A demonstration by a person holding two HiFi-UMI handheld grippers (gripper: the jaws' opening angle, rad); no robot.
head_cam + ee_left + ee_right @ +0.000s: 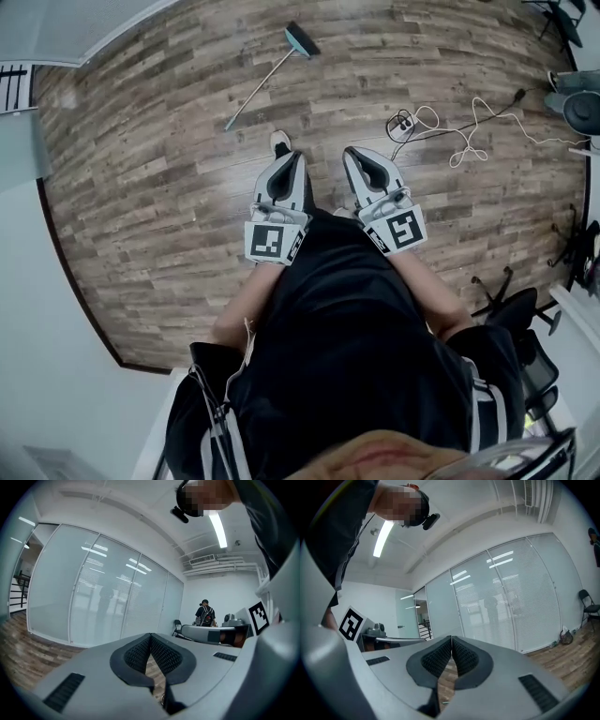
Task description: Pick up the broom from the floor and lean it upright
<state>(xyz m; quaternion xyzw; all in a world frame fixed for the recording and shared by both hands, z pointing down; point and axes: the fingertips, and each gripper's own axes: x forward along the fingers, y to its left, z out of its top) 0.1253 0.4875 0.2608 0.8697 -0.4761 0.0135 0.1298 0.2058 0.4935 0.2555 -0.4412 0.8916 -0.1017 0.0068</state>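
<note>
Broom (272,79) lying flat on the floor (141,206), toward its far edge and well ahead of both grippers. Its long axis runs diagonally, with the teal head at the far-right end and the handle tip toward the near left. Left gripper (294,159) and right gripper (353,155): jaws pressed together, empty (each cube bears a black-and-white square marker).
</note>
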